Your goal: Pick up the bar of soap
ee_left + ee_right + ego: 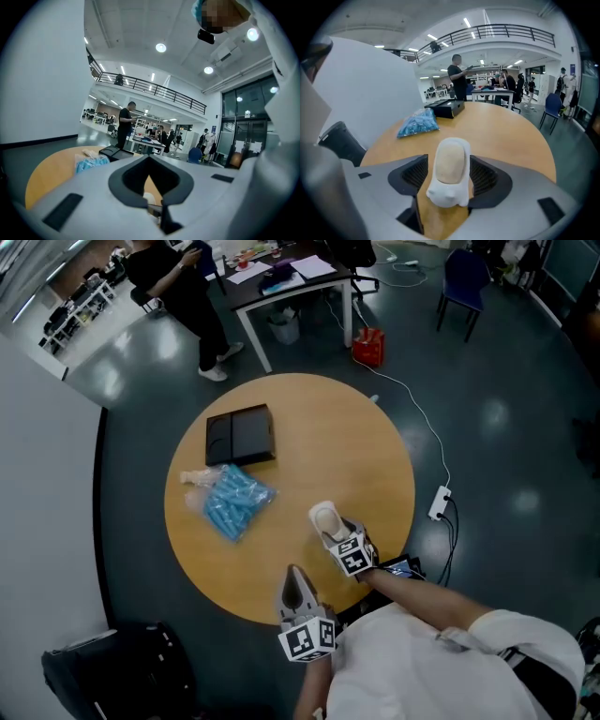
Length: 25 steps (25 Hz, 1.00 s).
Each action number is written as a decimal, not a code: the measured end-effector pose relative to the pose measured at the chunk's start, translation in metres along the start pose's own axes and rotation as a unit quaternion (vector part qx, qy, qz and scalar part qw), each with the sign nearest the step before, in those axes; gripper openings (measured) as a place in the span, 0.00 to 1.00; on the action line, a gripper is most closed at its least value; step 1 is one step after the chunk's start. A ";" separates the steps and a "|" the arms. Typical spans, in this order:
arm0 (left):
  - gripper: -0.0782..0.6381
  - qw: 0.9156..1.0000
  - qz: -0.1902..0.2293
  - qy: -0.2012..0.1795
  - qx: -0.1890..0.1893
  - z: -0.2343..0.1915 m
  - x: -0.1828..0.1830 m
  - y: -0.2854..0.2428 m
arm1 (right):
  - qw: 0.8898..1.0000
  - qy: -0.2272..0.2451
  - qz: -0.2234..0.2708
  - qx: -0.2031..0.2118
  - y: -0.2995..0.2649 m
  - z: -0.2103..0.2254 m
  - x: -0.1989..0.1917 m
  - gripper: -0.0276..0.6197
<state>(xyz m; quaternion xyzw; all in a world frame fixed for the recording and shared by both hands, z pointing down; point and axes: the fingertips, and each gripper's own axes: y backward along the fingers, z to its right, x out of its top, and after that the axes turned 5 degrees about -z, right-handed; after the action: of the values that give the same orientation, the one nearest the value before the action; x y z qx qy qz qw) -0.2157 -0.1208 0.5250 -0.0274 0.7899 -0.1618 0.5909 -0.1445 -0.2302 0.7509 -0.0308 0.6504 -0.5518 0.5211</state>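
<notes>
A tan bar of soap (pixel 325 519) (pixel 450 161) lies in a white holder on the round wooden table (pixel 347 446), near its front edge. My right gripper (pixel 330 527) (pixel 447 176) stands open around it, one jaw on each side. A gap shows on the left side; the right pad is close to the holder or touching it. My left gripper (pixel 296 579) (pixel 150 161) is at the table's front edge, left of the soap, shut with nothing in it.
A blue bag (pixel 234 501) (pixel 417 124) and a black box (pixel 240 435) (pixel 446 108) lie on the table's left half. Beyond the table a person (pixel 183 296) stands by a desk (pixel 291 277). A power strip (pixel 439 502) and cable lie on the floor at the right.
</notes>
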 end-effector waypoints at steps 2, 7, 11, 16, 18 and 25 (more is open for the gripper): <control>0.12 1.000 -0.005 0.006 0.000 -0.008 0.000 -0.003 | 1.000 -0.003 -0.021 -0.019 -0.014 0.004 -0.005 0.47; 0.12 1.000 -0.012 0.012 -0.006 -0.029 0.000 -0.011 | 0.997 -0.001 -0.059 -0.053 -0.035 0.010 -0.007 0.48; 0.12 1.000 -0.015 0.022 -0.007 -0.043 -0.001 -0.017 | 0.995 0.012 -0.070 -0.064 -0.042 0.003 -0.006 0.50; 0.12 0.999 -0.018 0.032 -0.007 -0.054 -0.003 -0.019 | 0.992 0.022 -0.093 -0.083 -0.049 0.000 -0.015 0.50; 0.12 0.999 -0.019 0.032 -0.008 -0.056 -0.004 -0.018 | 0.992 0.021 -0.095 -0.083 -0.049 0.001 -0.016 0.49; 0.12 0.999 -0.023 0.037 -0.013 -0.058 -0.007 -0.018 | 0.992 0.015 -0.097 -0.078 -0.046 0.007 -0.013 0.45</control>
<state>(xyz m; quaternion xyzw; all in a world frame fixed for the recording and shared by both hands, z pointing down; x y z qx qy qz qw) -0.2707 -0.1227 0.5513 -0.0471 0.8122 -0.1657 0.5574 -0.1584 -0.2450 0.7951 -0.1255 0.6930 -0.5478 0.4515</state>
